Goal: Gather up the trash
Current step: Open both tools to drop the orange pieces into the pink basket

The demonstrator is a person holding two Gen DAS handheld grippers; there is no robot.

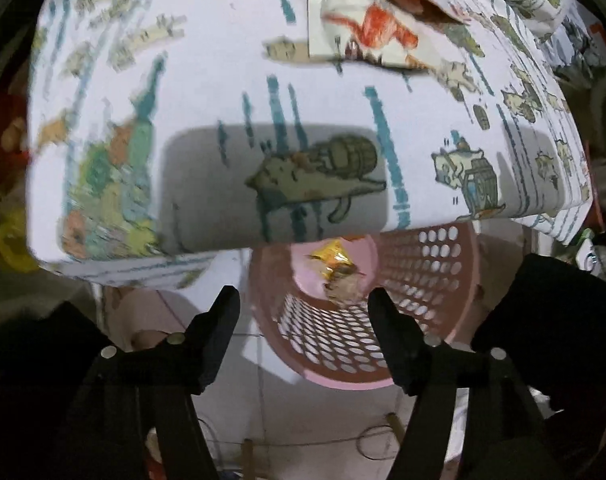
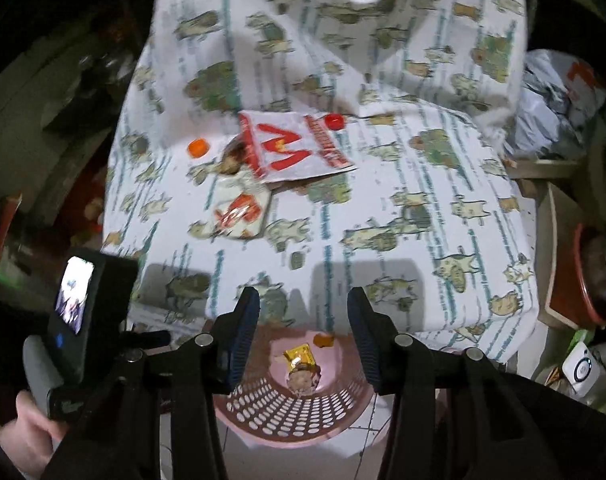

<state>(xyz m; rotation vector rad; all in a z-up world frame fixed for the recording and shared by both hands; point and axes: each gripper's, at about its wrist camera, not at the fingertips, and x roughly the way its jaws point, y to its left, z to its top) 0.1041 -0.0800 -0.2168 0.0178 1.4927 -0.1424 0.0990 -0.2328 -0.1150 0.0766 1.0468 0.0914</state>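
Observation:
A pink perforated basket [image 1: 431, 264] stands on the floor below the table's front edge; it also shows in the right wrist view [image 2: 303, 412]. Inside lie a yellow wrapper [image 1: 331, 258] [image 2: 299, 356] and a brownish crumpled scrap [image 1: 343, 290] [image 2: 301, 380]. On the table lie a white wrapper with an orange figure [image 1: 367, 32] [image 2: 241, 210], a white and red bag [image 2: 299, 146], an orange cap [image 2: 198, 147] and a red cap [image 2: 335, 121]. My left gripper [image 1: 303, 300] is open and empty above the basket. My right gripper [image 2: 303, 304] is open and empty above the basket.
The table wears a white cloth with cartoon prints [image 1: 231, 92] [image 2: 403, 208]. The cloth bunches up at the far side [image 2: 343, 20]. Dark clutter and boxes [image 2: 563, 240] stand to the right. The left gripper's camera body [image 2: 83, 304] shows at the left.

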